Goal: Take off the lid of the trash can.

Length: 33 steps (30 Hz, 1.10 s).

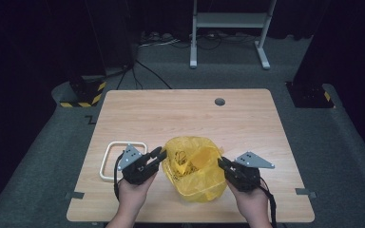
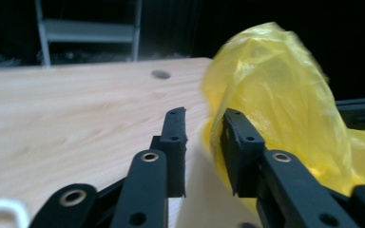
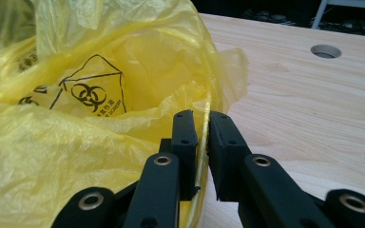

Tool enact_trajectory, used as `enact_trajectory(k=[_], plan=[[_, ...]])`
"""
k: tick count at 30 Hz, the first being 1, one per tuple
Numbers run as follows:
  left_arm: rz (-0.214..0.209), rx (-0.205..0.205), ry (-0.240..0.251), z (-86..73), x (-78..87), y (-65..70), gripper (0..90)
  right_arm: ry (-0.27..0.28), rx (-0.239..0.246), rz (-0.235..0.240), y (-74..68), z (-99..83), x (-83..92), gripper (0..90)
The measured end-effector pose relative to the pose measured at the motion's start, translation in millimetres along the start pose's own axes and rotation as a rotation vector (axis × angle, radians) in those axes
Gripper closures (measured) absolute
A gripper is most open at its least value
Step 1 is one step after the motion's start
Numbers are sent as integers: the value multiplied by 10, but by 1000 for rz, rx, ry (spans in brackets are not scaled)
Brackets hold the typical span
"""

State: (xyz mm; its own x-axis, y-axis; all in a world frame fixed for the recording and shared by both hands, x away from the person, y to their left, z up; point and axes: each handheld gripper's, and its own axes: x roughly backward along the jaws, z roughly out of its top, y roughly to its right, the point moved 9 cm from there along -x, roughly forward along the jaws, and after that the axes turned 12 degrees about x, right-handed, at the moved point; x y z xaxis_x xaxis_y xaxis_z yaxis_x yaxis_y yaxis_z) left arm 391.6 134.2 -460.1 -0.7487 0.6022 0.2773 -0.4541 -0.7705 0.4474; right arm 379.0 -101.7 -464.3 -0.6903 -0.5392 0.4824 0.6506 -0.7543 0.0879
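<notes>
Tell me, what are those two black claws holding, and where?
Right gripper pinches the thin yellow plastic bag at its rim. Left gripper holds nothing; the bag's edge lies beside it.

bag (image 1: 190,168) mid-table (near edge), frame (image 1: 110,161) left, perhaps touching tongs (image 1: 158,156)

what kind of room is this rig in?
Likely a lab or recording studio: a lone wooden table on grey carpet, dark curtains around it, hazard-striped stand bases, and a yellow biohazard bag as the prop.

A lab-like recording space: a bare wooden table (image 1: 190,118) on grey carpet (image 1: 342,156), ringed by black curtains (image 1: 24,42).
</notes>
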Motion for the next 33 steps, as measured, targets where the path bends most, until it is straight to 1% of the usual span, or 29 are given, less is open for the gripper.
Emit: enact_trajectory(k=[1,2,4,5,8,9,10,16,21,23,24,26,28,29,32,33], plan=[[-4,25,-1,6,-3,-47,674,0,3,2,-7,3,-4,818],[7,31,0,12,-9,-98,665,-1,6,5,-11,4,-7,818],[12,35,-10,4,-31,-145,663,-1,7,7,-21,8,-14,818],[14,47,-10,-2,-39,-174,654,-2,6,7,-24,8,-17,817],[12,63,-15,-26,-60,-198,641,-2,8,4,-27,9,-19,818],[14,58,-26,-42,-71,-217,640,-3,7,3,-25,7,-19,818],[12,66,-41,-68,-91,-222,641,-2,5,5,-25,7,-21,818],[34,53,-172,-334,-254,-286,653,-2,6,3,-29,8,-23,817],[33,51,-216,-409,-264,-310,664,0,6,0,-27,5,-26,814],[41,36,-207,-406,-242,-321,649,1,7,-1,-26,4,-26,813],[45,18,-201,-396,-227,-328,646,2,8,-3,-26,4,-25,811],[51,3,-175,-370,-199,-327,627,5,10,-7,-26,4,-24,808],[57,5,-152,-337,-162,-335,595,8,11,-17,-24,5,-21,804],[58,12,-141,-321,-142,-344,573,9,13,-19,-24,6,-20,802],[63,19,-133,-303,-98,-366,512,19,6,-29,-11,18,0,758],[61,15,-120,-286,-83,-367,507,22,3,-31,-5,23,10,745]])
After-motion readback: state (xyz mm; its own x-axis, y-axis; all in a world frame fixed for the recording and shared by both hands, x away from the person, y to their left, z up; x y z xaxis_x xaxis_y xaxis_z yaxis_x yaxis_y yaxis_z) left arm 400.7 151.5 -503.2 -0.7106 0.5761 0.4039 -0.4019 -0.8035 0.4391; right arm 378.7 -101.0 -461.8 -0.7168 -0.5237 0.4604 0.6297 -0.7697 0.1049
